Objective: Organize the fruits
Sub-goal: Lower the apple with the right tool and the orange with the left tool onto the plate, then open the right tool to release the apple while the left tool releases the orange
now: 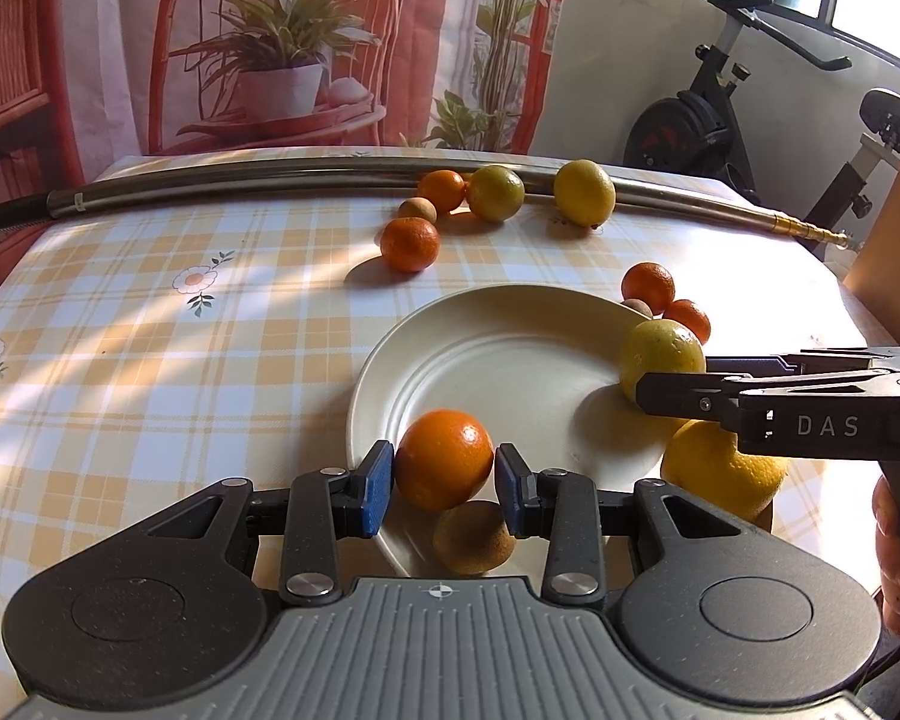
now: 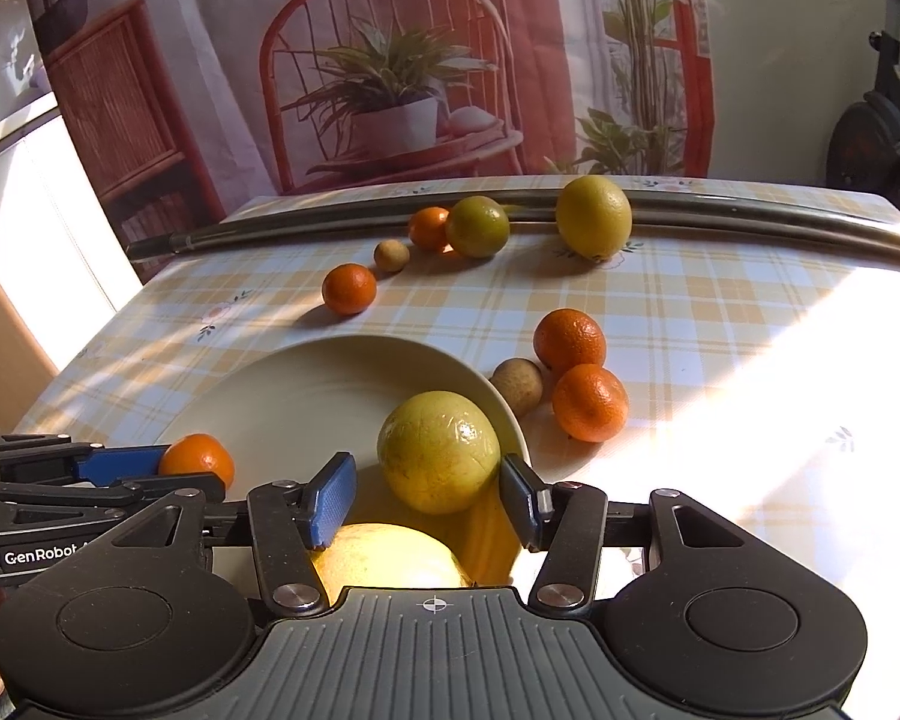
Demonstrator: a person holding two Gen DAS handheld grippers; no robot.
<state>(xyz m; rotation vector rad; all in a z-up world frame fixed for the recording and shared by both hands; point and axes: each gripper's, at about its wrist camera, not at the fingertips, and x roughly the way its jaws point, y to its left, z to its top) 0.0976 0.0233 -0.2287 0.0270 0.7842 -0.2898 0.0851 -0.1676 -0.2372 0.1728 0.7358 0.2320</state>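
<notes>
In the left wrist view, the left gripper (image 1: 444, 477) is holding an orange mandarin (image 1: 444, 459) between its blue pads (image 1: 378, 487) at the near rim of a cream plate (image 1: 498, 360). A small brown fruit (image 1: 473, 537) is lying just beneath. The checked yellow tablecloth (image 1: 150, 312) is catching streaks of sunlight; a long metal rod (image 1: 240, 171) is lying across the far side, with loose fruits near it. A printed curtain (image 1: 282, 42) is hanging behind, and an exercise bike (image 1: 720, 114) is standing to the right.

In the right wrist view, the right gripper (image 2: 429, 495) is sitting with its jaws spread around a yellow-green citrus (image 2: 439, 450) on the plate's right edge; the right pad looks to be touching, the left standing apart. A large yellow fruit (image 2: 390, 558) is lying below. Two mandarins (image 2: 589, 402) and a brown fruit (image 2: 517, 385) are resting beside the plate.
</notes>
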